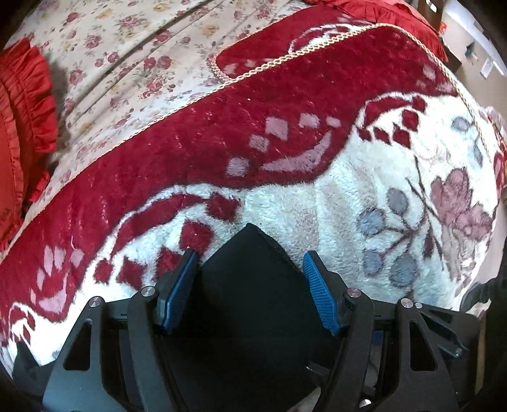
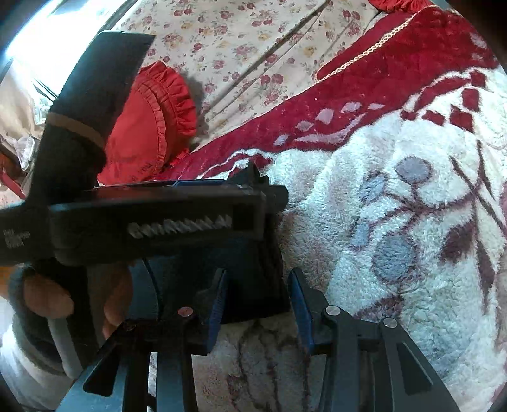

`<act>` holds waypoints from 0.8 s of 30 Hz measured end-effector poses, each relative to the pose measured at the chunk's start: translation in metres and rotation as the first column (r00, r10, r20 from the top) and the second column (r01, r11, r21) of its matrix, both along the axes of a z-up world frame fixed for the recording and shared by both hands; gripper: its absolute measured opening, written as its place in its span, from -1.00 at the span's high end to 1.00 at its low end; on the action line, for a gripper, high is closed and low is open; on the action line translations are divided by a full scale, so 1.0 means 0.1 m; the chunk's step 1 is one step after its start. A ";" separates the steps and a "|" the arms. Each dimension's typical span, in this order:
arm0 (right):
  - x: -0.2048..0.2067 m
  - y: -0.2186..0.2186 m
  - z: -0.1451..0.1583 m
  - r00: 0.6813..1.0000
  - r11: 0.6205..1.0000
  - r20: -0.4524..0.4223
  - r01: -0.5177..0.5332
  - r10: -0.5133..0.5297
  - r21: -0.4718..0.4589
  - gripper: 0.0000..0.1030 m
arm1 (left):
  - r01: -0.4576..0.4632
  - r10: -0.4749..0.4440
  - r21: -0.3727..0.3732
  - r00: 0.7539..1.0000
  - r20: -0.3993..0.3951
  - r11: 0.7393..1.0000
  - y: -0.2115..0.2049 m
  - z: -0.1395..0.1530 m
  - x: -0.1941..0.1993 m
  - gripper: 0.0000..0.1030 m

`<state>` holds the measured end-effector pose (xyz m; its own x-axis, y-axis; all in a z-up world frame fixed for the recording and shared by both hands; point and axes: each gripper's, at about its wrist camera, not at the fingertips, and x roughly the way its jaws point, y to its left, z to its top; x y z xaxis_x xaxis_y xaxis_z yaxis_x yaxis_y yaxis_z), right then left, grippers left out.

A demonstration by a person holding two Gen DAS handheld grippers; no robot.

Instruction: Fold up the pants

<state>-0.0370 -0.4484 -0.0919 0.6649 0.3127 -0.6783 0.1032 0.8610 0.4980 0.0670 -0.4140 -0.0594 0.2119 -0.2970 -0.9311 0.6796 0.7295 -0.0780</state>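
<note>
Pants (image 1: 250, 285) – matt dark cloth; blanket (image 1: 332, 196) – shaggy plush; fingers (image 1: 320, 298) – ribbed blue pads.

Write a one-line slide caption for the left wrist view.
Left tool open, its blue pads either side of dark folded pants lying on a red-and-white fleece blanket.

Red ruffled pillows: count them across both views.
2, possibly more hidden: one red ruffled pillow on the floral sheet at left, another red ruffled pillow at the blanket's far end.

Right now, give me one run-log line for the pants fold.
left gripper: jaws open, black pants between | right gripper: jaws open, black pants between | surface: fleece blanket
</note>
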 end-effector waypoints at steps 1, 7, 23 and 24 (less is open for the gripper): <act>0.01 0.01 0.00 1.000 1.000 -0.002 -0.004 0.004 -0.006 0.24 | -0.001 0.001 -0.005 1.000 0.001 1.000 0.01 -0.01 0.00 -0.30; 0.06 0.10 0.03 1.000 0.999 0.016 -0.018 0.018 -0.028 0.50 | 0.009 -0.009 -0.008 0.999 0.050 1.000 0.05 0.00 -0.01 0.09; -0.05 0.42 0.67 0.980 0.996 0.181 -0.072 0.080 -0.046 0.75 | -0.037 0.054 -0.187 0.995 0.086 0.982 0.69 0.72 -0.01 0.65; -0.05 0.46 0.73 0.978 0.995 0.190 -0.080 0.089 -0.054 0.75 | -0.047 0.067 -0.202 0.994 0.091 0.978 0.79 0.80 0.00 0.65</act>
<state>-0.0418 -0.4021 -0.0186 0.7569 0.3444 -0.5554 -0.0645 0.8851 0.4609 0.0668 -0.3353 0.0201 0.3200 -0.4594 -0.8286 0.6486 0.7437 -0.1618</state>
